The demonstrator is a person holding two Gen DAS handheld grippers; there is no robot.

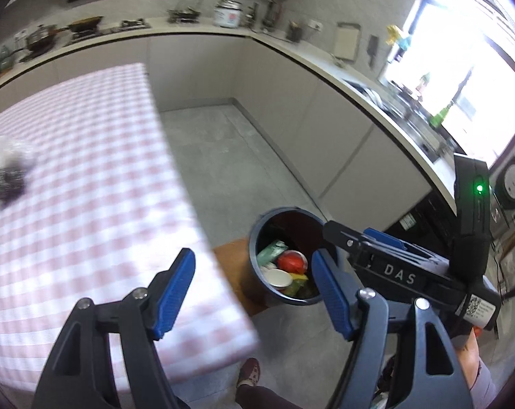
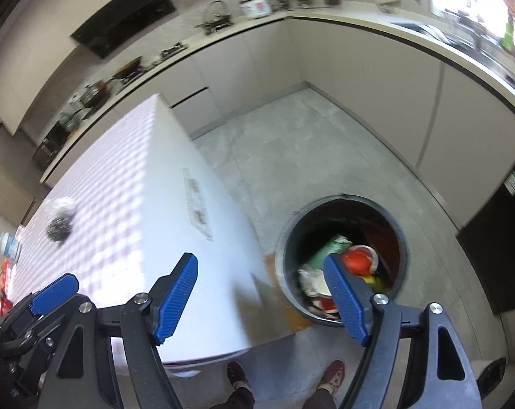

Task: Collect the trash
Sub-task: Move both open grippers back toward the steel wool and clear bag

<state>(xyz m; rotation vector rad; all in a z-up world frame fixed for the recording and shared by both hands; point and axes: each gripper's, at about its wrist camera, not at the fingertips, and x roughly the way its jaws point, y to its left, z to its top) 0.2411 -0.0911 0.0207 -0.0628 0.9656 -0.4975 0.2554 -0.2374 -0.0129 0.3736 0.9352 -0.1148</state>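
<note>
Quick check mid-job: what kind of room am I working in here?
Most likely a home kitchen: an L-shaped counter carries a rice cooker and pans, with a sink under the window.

Bare floor (image 2: 291, 143) lies open between table (image 2: 175, 225) and bin (image 2: 402, 238)

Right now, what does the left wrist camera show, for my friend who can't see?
The left tool hangs open and empty above a dark trash bin on the kitchen floor, already holding packets and a cup. Left of it, a pink checked table carries a crumpled bag.
</note>
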